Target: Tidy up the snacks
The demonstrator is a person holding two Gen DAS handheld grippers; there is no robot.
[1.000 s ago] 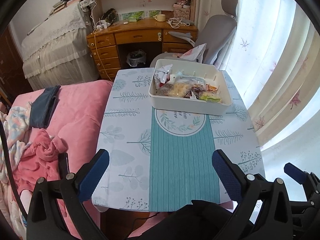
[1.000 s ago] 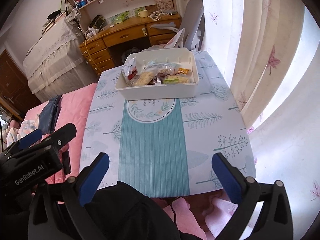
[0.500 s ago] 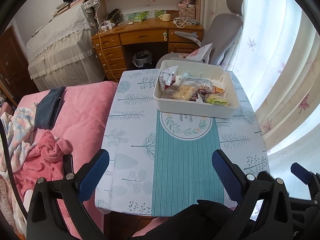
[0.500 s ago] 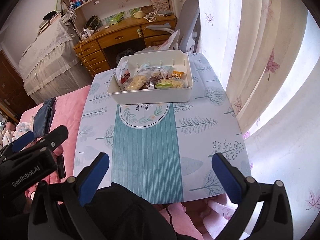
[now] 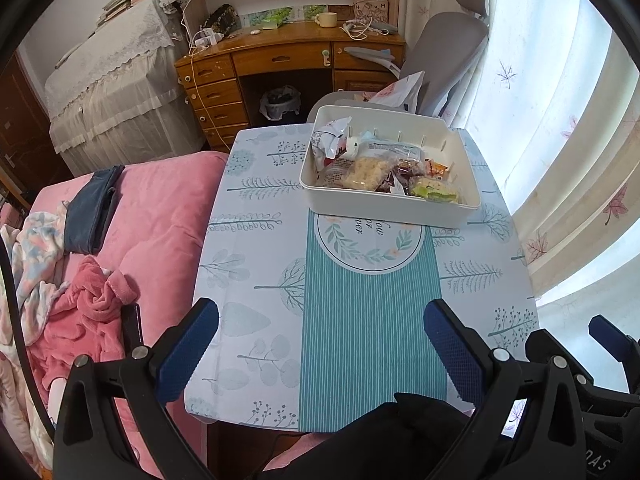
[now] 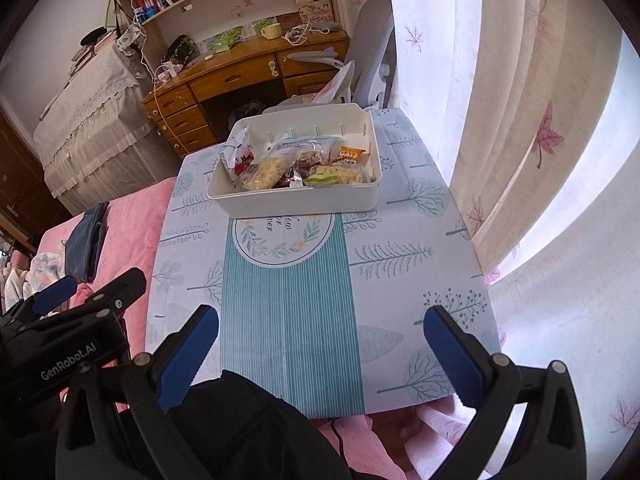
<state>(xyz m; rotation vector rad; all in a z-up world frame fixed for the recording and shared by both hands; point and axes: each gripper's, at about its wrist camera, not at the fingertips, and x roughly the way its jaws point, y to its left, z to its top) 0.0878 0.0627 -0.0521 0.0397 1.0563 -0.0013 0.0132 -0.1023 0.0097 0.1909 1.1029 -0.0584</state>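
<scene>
Tabletop [image 5: 248, 280] — covered by a pale cloth printed with trees and leaves, with a teal striped band [image 5: 372, 328] down its middle ending in a white round wreath emblem [image 5: 368, 246]. One item rests directly on it: a white bin [image 5: 384, 210] at the far end, overlapping the emblem's edge — packaged snacks [image 5: 372, 170] inside. Remaining cloth surface bare.

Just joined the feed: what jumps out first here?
A white bin heaped with wrapped snacks sits at the far end of the table, on the leaf-print cloth. Both the left gripper and the right gripper hover open and empty over the near edge. A pink bed lies to the left, sunlit curtains to the right.
</scene>
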